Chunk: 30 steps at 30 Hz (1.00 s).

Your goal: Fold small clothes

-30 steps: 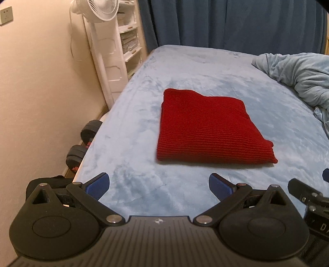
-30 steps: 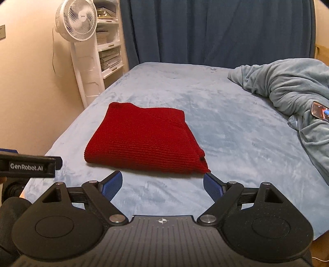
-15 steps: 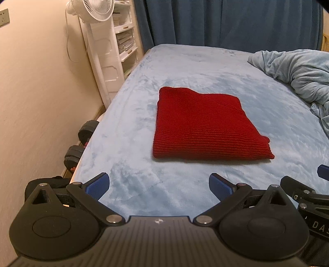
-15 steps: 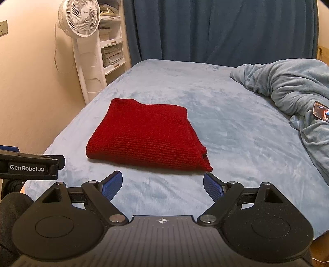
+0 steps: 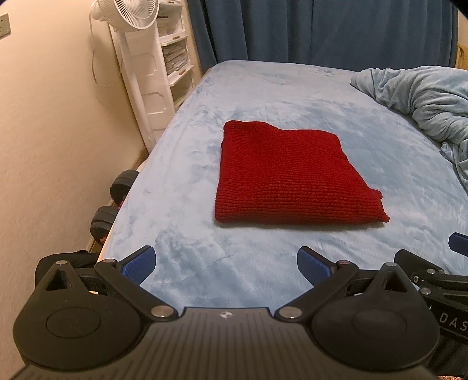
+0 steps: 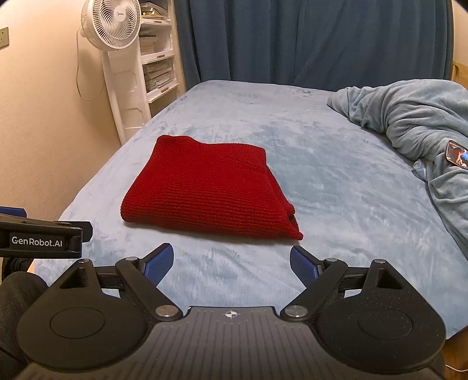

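Left wrist view: a folded red sweater is seen flat on the bed, long axis crosswise. Both the left claw and right claw are spread wide, nothing held.

Cream wall, dark blue curtain, white fan, shelves, blue-covered bed

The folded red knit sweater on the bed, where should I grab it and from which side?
Grip the red knit sweater at its thick near edge, coming in low from the front with the open right hand-held gripper. That rounded fold faces the grippers; at the right corner, loose layers stick out and could slip apart.
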Motion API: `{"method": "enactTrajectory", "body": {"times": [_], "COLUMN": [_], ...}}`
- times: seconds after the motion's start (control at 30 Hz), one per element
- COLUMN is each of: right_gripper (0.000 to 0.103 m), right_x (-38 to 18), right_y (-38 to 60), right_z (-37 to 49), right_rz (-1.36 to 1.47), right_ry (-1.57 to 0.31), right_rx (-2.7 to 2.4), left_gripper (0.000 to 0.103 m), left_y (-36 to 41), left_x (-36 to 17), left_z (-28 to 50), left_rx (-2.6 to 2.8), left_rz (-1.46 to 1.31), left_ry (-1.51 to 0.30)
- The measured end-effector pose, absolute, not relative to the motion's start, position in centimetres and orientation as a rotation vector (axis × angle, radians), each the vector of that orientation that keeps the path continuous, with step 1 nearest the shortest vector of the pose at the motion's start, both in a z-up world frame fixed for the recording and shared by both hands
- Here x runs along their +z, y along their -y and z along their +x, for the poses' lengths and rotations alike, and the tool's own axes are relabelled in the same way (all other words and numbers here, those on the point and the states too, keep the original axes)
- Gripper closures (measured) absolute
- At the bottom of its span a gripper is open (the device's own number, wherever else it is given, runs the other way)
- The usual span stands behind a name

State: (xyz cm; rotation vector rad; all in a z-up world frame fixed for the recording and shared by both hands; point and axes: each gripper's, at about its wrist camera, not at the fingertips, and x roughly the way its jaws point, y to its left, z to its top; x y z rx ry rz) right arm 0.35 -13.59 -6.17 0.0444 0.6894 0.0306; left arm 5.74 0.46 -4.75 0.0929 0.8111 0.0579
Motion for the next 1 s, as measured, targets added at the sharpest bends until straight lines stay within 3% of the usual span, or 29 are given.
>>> {"method": "enactTrajectory", "body": {"times": [0.47, 1.0], "right_gripper": [0.007, 0.006], "right_x": [-6.39, -6.43], "right_y": [13.44, 13.39], "right_z": [0.36, 0.34], "right_rz": [0.043, 0.042], "right_ry": [-0.703, -0.704], "right_rx": [0.035, 0.039], "left_gripper": [0.000, 0.000], "left_y": [-0.47, -0.44], "left_x": [-4.82, -4.93], "left_z": [5.67, 5.60], "left_rx": [0.060, 0.062], "left_rz": [0.095, 0.099], "left_ry": [-0.812, -0.813]}}
